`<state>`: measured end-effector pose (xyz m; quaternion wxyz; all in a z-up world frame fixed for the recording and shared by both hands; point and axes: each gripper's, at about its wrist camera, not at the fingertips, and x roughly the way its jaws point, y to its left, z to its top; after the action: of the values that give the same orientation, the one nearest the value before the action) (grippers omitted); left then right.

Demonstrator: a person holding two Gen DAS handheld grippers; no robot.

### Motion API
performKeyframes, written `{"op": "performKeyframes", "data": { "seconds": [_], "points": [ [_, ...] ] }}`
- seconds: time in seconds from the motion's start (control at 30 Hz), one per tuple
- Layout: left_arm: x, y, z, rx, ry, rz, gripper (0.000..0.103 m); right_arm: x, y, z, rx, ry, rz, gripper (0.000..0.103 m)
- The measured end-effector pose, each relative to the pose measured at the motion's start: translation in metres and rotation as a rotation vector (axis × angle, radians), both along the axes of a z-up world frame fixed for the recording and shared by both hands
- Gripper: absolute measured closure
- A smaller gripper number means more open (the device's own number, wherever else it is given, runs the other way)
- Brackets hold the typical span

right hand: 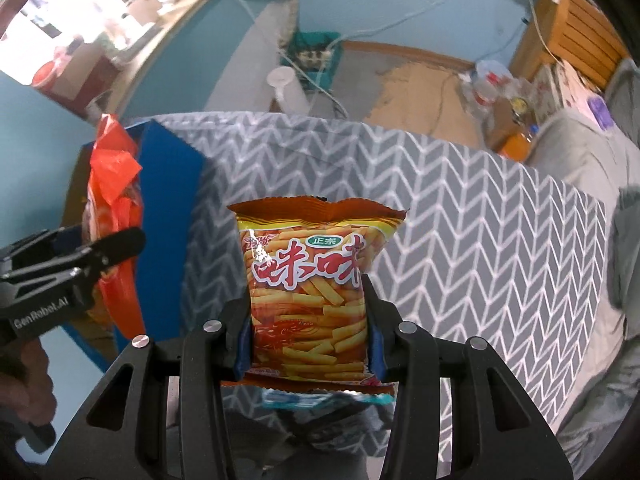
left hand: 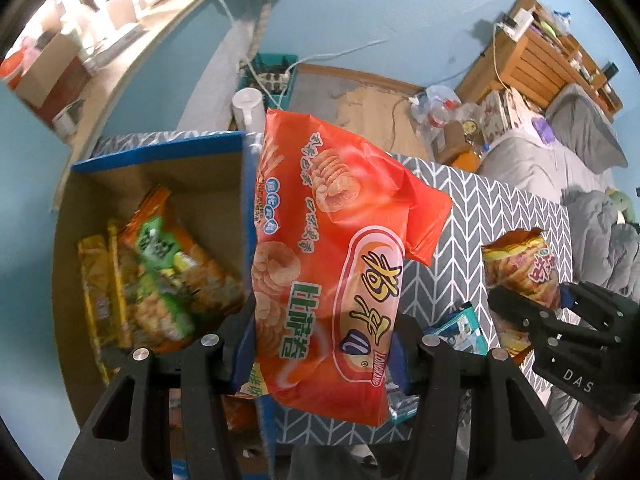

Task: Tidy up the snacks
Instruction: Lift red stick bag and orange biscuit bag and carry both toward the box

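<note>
My left gripper (left hand: 320, 344) is shut on a large red cracker bag (left hand: 332, 264), held up above the right wall of the cardboard box (left hand: 168, 176). Inside the box lie a green-and-orange snack bag (left hand: 172, 276) and a yellow packet (left hand: 96, 284). My right gripper (right hand: 308, 332) is shut on a small orange bag of fry sticks (right hand: 312, 280), lifted over the chevron tablecloth (right hand: 480, 240). That same bag (left hand: 520, 272) and the right gripper (left hand: 532, 312) show at the right of the left wrist view. The red bag (right hand: 116, 208) and the left gripper (right hand: 96, 256) show at the left of the right wrist view.
A teal packet (left hand: 460, 328) lies on the cloth below the grippers, also the teal packet (right hand: 320, 400) under the fry bag. The blue box wall (right hand: 168, 168) stands at the table's left. A bed with grey bedding (left hand: 560, 160) lies right; a white canister (left hand: 248, 108) and cables sit behind the table.
</note>
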<state>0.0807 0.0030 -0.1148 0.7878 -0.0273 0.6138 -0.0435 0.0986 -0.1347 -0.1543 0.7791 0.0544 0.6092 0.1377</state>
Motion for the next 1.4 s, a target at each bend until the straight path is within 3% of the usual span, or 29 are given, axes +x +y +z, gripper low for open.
{"op": "performKeyframes", "data": {
  "seconds": [0.53, 0.93, 1.4],
  "points": [
    [-0.041, 0.092, 0.019, 0.019, -0.033, 0.179, 0.048, 0.004, 0.102, 0.026, 0.051, -0.047, 0.177, 0.060],
    [-0.061, 0.160, 0.000, 0.042, 0.002, 0.350, 0.048, 0.012, 0.180, 0.017, 0.069, -0.029, 0.318, 0.060],
    [-0.063, 0.185, -0.024, 0.010, 0.027, 0.409, 0.047, 0.033, 0.232, 0.004, 0.042, -0.015, 0.369, 0.060]
  ]
}}
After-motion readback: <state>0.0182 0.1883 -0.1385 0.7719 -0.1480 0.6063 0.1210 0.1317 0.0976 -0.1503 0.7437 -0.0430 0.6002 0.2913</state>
